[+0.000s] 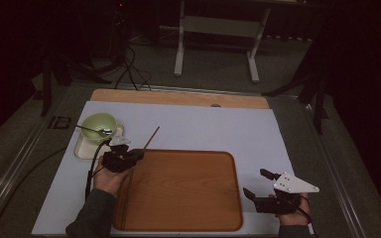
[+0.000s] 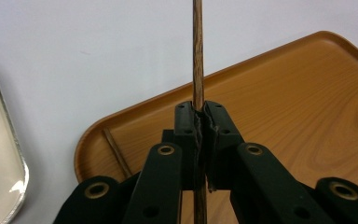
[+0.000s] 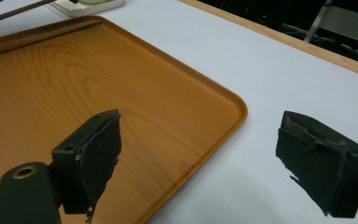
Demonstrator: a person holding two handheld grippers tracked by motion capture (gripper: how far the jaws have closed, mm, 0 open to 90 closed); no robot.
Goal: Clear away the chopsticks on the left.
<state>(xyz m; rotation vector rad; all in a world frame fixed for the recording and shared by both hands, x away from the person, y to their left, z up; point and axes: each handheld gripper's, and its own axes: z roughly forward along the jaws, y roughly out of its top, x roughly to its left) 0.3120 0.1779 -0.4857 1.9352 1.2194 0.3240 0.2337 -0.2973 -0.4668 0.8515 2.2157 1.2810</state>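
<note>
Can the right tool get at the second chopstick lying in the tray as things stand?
Probably yes. The right tool is open and empty at the tray's right edge; the chopstick lies along the far left edge, bare tray between. The left tool holds its stick close by.

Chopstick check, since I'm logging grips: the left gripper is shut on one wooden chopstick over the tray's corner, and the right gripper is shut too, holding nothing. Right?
Not quite. The right gripper is open: the right gripper view shows its jaws wide apart and empty. The left gripper does clamp the chopstick above the tray corner.

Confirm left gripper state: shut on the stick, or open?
Shut. The left gripper clamps the thin dark wooden chopstick between its black pads, above the brown wooden tray.
</note>
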